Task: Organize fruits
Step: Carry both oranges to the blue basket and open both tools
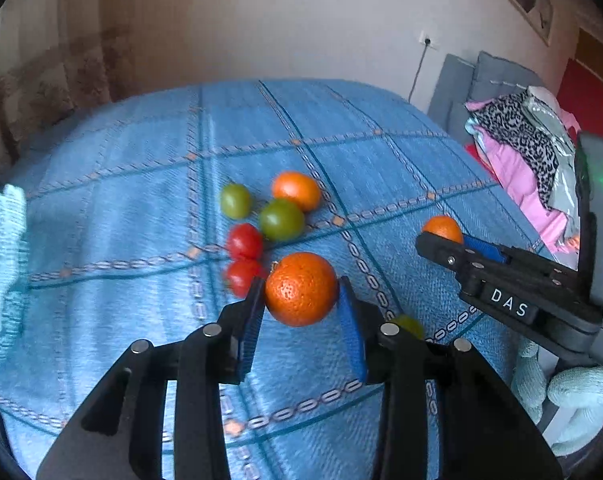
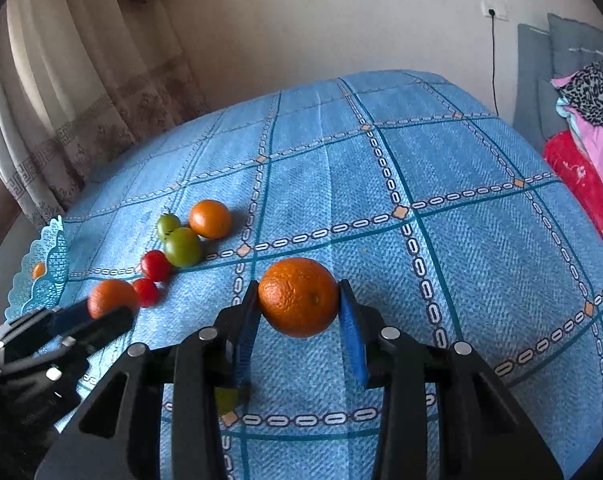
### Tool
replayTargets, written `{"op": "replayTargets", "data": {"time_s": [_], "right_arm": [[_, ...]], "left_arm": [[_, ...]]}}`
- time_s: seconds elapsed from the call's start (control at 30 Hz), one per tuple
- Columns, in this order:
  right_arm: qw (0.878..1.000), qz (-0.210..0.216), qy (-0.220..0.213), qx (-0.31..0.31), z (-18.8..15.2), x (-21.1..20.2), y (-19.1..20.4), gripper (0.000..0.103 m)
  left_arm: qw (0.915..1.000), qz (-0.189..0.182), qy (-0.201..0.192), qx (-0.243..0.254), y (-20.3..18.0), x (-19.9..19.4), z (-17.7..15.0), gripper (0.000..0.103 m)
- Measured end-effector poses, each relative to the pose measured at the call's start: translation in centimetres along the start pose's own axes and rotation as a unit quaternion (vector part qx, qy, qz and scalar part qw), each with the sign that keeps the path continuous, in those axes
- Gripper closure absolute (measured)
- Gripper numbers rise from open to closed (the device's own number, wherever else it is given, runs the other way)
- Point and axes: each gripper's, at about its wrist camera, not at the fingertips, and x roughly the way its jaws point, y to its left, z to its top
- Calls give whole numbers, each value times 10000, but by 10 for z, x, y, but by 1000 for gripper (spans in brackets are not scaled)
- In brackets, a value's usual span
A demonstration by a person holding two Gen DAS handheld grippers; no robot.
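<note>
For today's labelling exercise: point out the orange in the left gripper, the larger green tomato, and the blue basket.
orange in the left gripper point(image 1: 301, 289), left wrist view, centre of its peel.
larger green tomato point(image 2: 183, 247), right wrist view, middle of its skin.
blue basket point(image 2: 49, 276), right wrist view, lattice wall.

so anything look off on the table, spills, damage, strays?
No spills or damage. One small green fruit sits apart from the loose cluster, half hidden behind the left hand-held gripper. Each hand-held gripper, right too, holds an orange; the basket holds just one.

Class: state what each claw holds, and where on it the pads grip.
Left claw holds an orange by its opposite sides; right claw likewise holds another orange.
</note>
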Motion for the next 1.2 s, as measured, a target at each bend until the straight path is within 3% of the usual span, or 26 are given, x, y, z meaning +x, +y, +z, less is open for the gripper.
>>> {"op": "replayTargets", "data": {"time_s": [0.27,0.43,0.8,0.97,1.07,1.2], "right_arm": [[9998,156,-109,-50,2,-17,16,64],[9992,324,-128,-210,5,-21,39,64],[9937,838,3,-750,14,-21,119,64],[9885,1045,49,-1094,15,-17,168,64],[9843,1184,68,-1308,16,-16,196,64],[9777,1384,57,-1579,17,-17,236,64]], "left_arm": [[9976,356,-506,-298,45,-53,3,65],[9922,783,-801,-543,83,-86,0,65],[9769,1403,-1021,-1251,171,-125,-15,65],[9706,1499,-1096,-1535,198,-135,-21,63],[9639,1585,-1187,-1781,213,-144,-25,30],[9546,1713,-1391,-2003,230,-163,-27,23]]}}
